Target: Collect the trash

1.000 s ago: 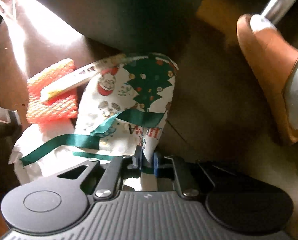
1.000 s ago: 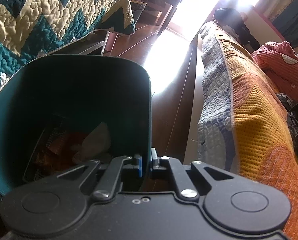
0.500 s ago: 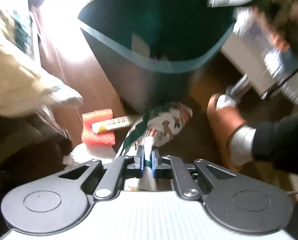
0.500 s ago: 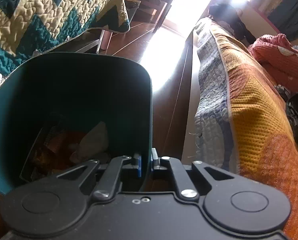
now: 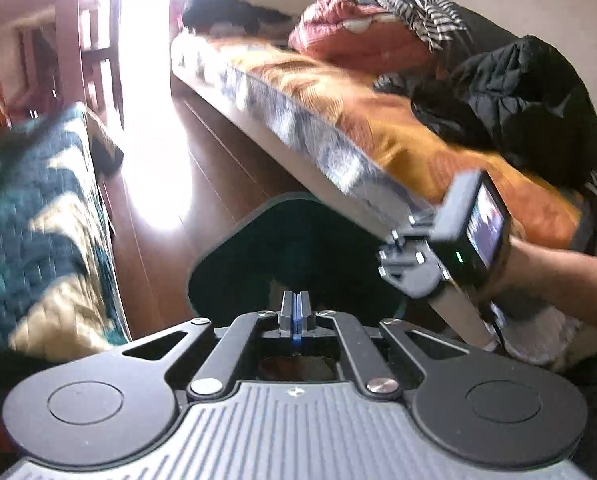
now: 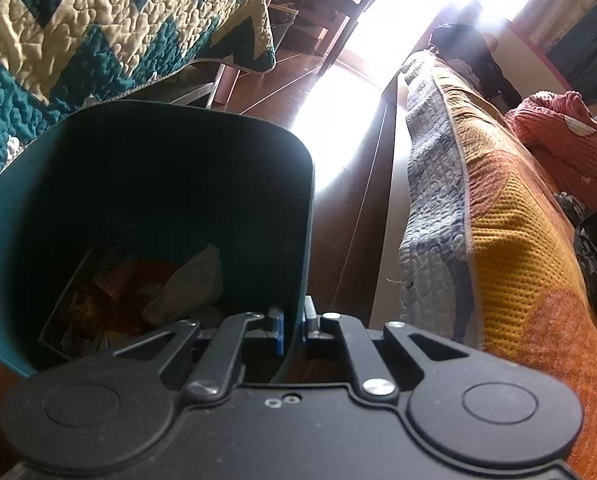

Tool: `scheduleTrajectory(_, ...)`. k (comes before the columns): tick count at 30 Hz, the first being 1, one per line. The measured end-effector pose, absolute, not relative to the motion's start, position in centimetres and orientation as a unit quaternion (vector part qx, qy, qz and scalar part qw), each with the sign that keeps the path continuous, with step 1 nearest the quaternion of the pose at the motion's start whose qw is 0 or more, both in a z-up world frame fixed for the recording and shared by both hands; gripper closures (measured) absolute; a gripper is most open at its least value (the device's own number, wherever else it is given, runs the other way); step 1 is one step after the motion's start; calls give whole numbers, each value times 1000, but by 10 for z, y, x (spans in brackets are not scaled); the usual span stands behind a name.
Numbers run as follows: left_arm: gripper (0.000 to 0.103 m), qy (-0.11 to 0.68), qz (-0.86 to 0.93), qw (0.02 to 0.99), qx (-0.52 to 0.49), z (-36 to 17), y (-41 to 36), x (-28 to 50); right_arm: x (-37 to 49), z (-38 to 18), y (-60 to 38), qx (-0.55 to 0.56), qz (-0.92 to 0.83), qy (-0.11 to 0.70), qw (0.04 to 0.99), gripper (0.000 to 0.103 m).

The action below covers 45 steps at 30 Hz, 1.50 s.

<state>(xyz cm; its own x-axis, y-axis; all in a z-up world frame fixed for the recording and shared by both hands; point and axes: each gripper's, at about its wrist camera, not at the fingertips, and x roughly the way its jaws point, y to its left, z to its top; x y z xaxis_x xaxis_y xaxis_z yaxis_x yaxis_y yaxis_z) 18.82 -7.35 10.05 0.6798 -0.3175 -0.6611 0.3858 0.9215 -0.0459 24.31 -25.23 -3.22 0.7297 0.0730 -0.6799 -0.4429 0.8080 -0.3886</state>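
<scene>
Left gripper (image 5: pixel 295 307) hovers above the bin (image 5: pixel 298 240) with jaws pressed together, nothing visible between them; the right gripper (image 6: pixel 294 330) pinches the bin's rim. Holding the bin level keeps its trash (image 6: pixel 146 296) inside.

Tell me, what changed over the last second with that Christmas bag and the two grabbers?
The left gripper swung up from the floor to above the teal trash bin. Its jaws have just closed fully, and the Christmas-print bag they pinched no longer shows between them. The right gripper stayed clamped on the bin's rim.
</scene>
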Motion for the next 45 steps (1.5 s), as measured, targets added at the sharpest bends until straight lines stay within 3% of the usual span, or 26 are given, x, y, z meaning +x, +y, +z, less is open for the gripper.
scheduleTrajectory(10, 103, 463, -215, 855, 89, 4, -82, 189, 243, -32, -251, -275, 148, 337, 888, 97)
scheduleTrajectory(16, 94, 539, -178, 818, 96, -71, -64, 191, 242, -32, -249, -280, 150, 336, 887, 97)
scheduleTrajectory(19, 72, 576, -154, 799, 86, -109, -56, 190, 242, -32, -248, -281, 150, 336, 886, 97)
scheduleTrajectory(21, 32, 593, -137, 789, 83, -133, -54, 188, 242, -32, -248, -280, 150, 337, 886, 97)
scheduleTrajectory(23, 18, 609, -115, 780, 84, -161, -55, 187, 242, -31, -248, -281, 151, 336, 886, 97)
scheduleTrajectory(28, 18, 692, -34, 720, 35, -230, -48, 192, 243, -31, -246, -282, 152, 336, 886, 97)
scheduleTrajectory(32, 18, 688, 12, 722, 69, -261, -56, 185, 242, -31, -246, -283, 152, 336, 886, 97)
scheduleTrajectory(39, 20, 704, 35, 708, 37, -290, -44, 177, 243, -32, -248, -281, 150, 339, 885, 97)
scheduleTrajectory(40, 22, 706, 36, 707, 32, -292, -43, 175, 243, -33, -248, -281, 150, 339, 885, 97)
scheduleTrajectory(42, 46, 710, 29, 704, 14, -295, -40, 173, 243, -33, -248, -281, 150, 340, 885, 97)
scheduleTrajectory(45, 66, 706, 19, 708, -1, -293, -37, 171, 243, -33, -248, -281, 150, 340, 885, 96)
